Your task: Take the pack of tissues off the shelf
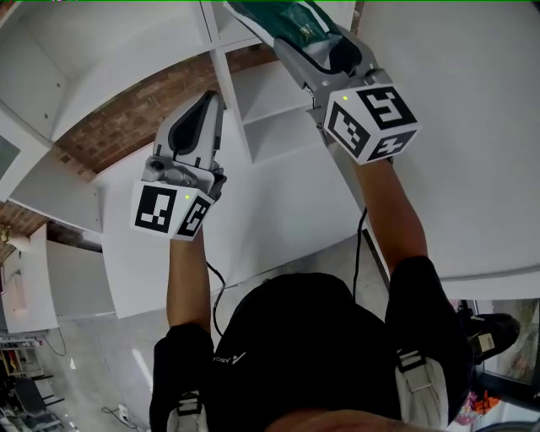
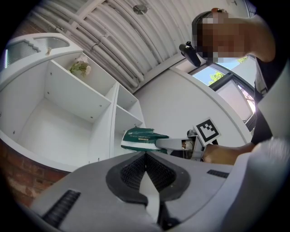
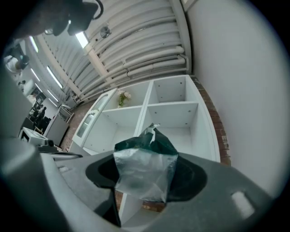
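Note:
The pack of tissues (image 1: 297, 25), dark green with a clear plastic side, sits between the jaws of my right gripper (image 1: 316, 46), which is shut on it. In the right gripper view the pack (image 3: 144, 168) fills the gap between the jaws, out in front of the white shelf unit (image 3: 156, 113). The left gripper view shows the pack (image 2: 141, 139) held in the air by the right gripper (image 2: 174, 144). My left gripper (image 1: 207, 105) is shut with nothing in it, lower and to the left of the right one.
The white shelf unit (image 1: 253, 101) has several empty compartments; a small bunch of flowers (image 2: 80, 68) stands in an upper one. A brick wall (image 1: 126, 118) shows behind it. A white wall (image 1: 472, 126) stands close on the right.

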Action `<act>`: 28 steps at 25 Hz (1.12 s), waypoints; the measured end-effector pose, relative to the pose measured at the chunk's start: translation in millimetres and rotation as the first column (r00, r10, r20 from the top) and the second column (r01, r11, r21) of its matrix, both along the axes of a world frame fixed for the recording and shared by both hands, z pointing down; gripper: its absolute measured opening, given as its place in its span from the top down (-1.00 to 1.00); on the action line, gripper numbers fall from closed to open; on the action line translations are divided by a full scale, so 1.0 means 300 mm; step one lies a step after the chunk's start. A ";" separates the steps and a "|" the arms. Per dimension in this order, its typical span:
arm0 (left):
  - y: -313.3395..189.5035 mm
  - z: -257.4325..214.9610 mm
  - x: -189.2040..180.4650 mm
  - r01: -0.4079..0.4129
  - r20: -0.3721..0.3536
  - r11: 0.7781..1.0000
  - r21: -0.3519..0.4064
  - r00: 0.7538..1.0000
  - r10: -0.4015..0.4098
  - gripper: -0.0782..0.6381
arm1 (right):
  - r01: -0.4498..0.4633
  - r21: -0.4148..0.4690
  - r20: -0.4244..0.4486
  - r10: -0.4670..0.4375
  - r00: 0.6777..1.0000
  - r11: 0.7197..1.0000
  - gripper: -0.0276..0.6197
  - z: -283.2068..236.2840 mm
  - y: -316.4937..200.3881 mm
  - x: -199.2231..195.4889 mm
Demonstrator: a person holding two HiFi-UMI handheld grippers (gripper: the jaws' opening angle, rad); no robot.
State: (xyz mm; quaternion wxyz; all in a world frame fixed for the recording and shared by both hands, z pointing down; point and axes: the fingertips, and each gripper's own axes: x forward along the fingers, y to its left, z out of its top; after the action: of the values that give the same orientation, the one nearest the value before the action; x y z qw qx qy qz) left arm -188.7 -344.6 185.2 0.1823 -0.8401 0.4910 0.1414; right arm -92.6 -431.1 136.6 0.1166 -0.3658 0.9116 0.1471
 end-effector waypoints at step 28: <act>0.044 0.041 0.040 0.055 -0.001 0.998 -0.002 0.998 -0.055 0.79 | 0.155 0.062 0.027 -0.157 0.987 0.986 0.09 0.193 0.218 0.023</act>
State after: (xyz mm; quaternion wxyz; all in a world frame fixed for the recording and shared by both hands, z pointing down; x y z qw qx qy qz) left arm -176.7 -331.4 197.6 0.1851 -0.8264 0.5141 0.1362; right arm -85.6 -365.6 194.4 0.1532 -0.2918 0.9307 0.1586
